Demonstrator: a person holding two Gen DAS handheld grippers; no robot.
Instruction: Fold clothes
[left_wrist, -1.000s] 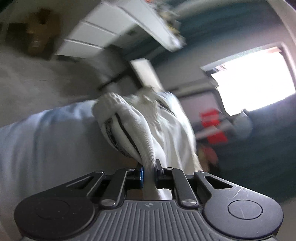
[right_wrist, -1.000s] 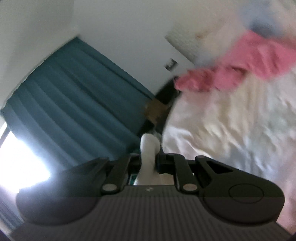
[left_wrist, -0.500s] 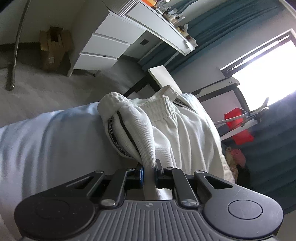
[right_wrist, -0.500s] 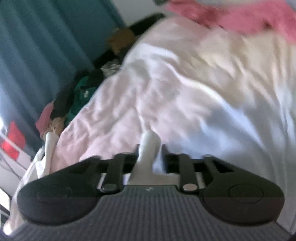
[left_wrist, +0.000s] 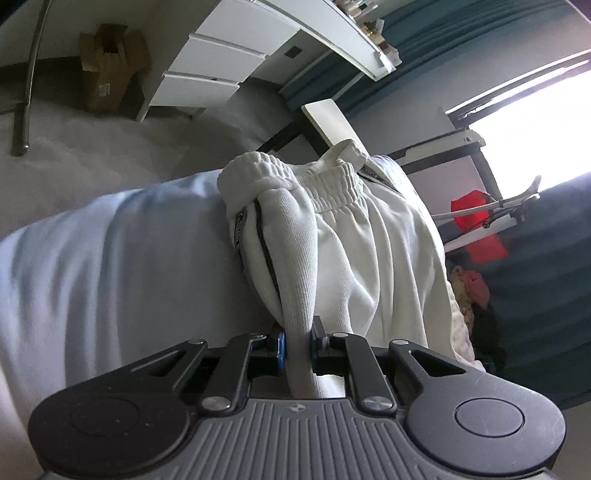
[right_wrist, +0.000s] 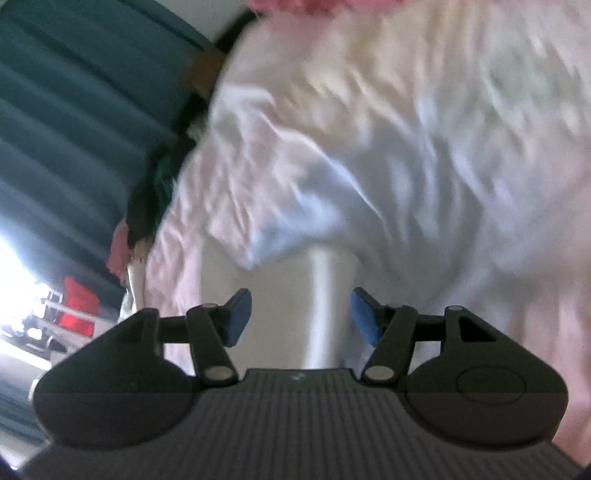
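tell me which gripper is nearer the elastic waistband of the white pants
Left. The left gripper is shut on the white pants, with the waistband just ahead of it. The right gripper is open over another part; no waistband shows there.

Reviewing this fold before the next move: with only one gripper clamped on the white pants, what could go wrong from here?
The right gripper is open, so the white pants hang from the left gripper alone; pulling may drag them askew. The bunched waistband could set a crooked fold. Pants lie near the bed edge and might slide off.

Window (left_wrist: 535, 110) glare; right view motion-blurred.
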